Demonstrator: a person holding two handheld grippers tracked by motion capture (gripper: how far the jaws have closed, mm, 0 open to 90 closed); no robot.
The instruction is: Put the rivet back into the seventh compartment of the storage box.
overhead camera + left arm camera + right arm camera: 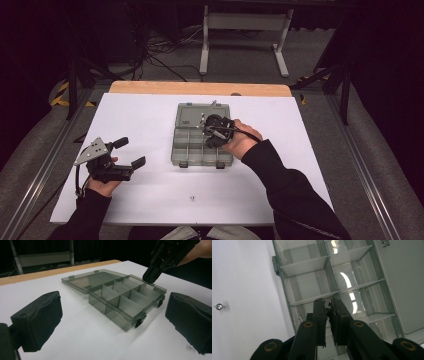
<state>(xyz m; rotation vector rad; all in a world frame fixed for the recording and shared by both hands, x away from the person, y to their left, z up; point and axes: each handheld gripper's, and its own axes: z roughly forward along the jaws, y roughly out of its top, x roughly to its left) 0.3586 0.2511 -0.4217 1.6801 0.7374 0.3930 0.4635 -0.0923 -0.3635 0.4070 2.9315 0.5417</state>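
A clear grey compartment box point(176, 150) lies open mid-table, its lid point(192, 114) folded flat at the far side. My right gripper point(206, 131) hangs over the box's right compartments, tips pointing down at them. In the right gripper view its jaws point(328, 302) stand almost together above a divider; a tiny dark speck sits between the pads, too small to name. From the left gripper view the right gripper point(150, 278) hovers at the box's point(125, 325) far right corner. My left gripper point(131, 151) rests at the table's left, open and holding nothing, aimed at the box.
A small silver screw point(191, 198) lies loose on the white sheet point(150, 115) near the front edge, also seen as screw point(219, 306) and screw point(190, 347). A wooden strip point(200, 88) marks the far edge. The compartments point(304, 265) look bare.
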